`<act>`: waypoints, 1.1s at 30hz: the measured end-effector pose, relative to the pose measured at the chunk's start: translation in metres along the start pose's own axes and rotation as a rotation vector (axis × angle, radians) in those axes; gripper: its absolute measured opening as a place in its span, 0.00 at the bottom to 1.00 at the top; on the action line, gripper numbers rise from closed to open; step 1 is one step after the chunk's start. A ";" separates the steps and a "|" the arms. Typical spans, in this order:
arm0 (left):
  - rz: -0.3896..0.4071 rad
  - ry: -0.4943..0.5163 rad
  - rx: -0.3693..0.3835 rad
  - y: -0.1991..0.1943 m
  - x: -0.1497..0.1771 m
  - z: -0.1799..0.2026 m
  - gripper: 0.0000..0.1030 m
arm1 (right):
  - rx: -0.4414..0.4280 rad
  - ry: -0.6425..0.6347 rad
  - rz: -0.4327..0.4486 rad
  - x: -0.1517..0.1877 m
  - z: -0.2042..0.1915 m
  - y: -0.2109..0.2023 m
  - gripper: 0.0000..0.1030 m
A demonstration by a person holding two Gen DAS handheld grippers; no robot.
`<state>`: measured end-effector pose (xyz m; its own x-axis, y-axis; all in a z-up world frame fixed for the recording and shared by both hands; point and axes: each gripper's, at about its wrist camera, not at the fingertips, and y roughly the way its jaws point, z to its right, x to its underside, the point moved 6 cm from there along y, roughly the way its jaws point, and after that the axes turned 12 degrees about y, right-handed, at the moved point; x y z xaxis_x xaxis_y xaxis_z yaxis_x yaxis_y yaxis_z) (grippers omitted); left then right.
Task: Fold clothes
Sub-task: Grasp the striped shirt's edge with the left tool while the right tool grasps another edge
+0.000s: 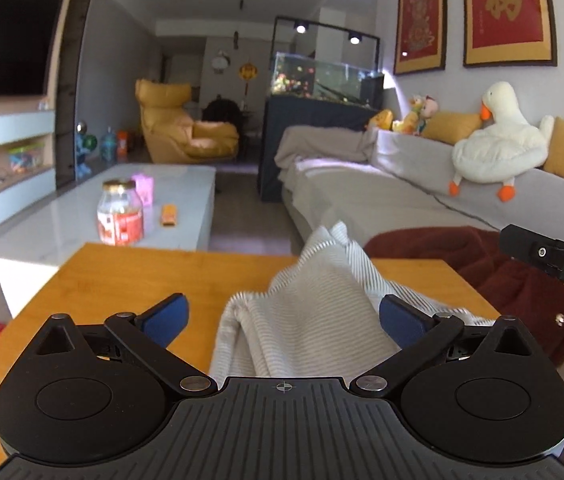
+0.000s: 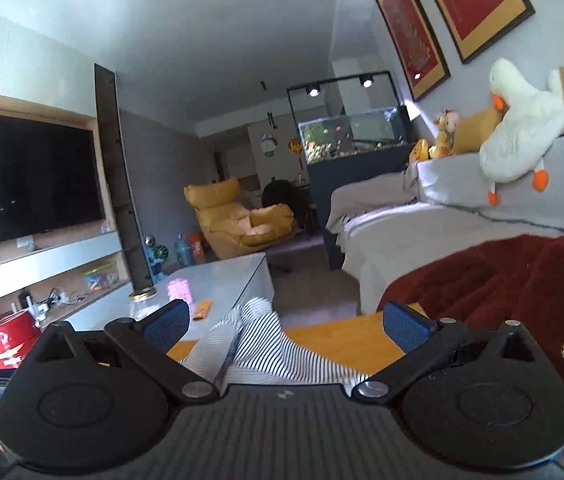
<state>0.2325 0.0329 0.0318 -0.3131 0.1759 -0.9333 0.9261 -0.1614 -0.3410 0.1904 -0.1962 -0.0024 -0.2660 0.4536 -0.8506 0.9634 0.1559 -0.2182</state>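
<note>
- Left wrist view: the left gripper [image 1: 283, 318] has its blue fingers [image 1: 166, 318] spread wide, and they hold nothing. The striped shirt [image 1: 313, 304] sits in a bunched heap on the wooden table [image 1: 142, 276], right between the fingers, likely so they can close on it. Part of the right gripper [image 1: 549, 258] pokes in from the side, near a red fuzzy coat [image 1: 481, 260].
- Right wrist view: the right gripper [image 2: 285, 322] is spread wide too and holds nothing. The striped shirt [image 2: 258, 344] lies below and between its fingers on the wooden table [image 2: 341, 338]. The red fuzzy coat [image 2: 501, 280] rests just beside the table on the sofa [image 2: 421, 232], maybe waiting its turn.
</note>
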 end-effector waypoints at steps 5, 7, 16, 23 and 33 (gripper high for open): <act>-0.085 -0.027 0.086 0.034 0.025 -0.002 1.00 | -0.024 0.028 0.023 -0.004 0.008 0.051 1.00; -0.139 -0.054 0.109 0.038 0.039 -0.006 1.00 | -0.057 0.054 0.001 -0.002 0.015 0.050 1.00; -0.266 -0.174 0.247 0.000 0.079 -0.015 1.00 | -0.241 0.176 -0.276 0.017 0.021 0.036 1.00; -0.210 -0.238 0.274 -0.057 0.070 -0.017 1.00 | -0.364 0.318 -0.466 0.039 0.035 0.009 1.00; -0.365 -0.353 0.423 -0.043 0.084 0.000 1.00 | -0.394 0.299 -0.527 0.044 0.027 0.005 1.00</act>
<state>0.1659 0.0548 -0.0319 -0.7081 -0.0255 -0.7057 0.6073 -0.5318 -0.5902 0.1841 -0.1996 -0.0536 -0.7438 0.4431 -0.5004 0.6361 0.6992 -0.3264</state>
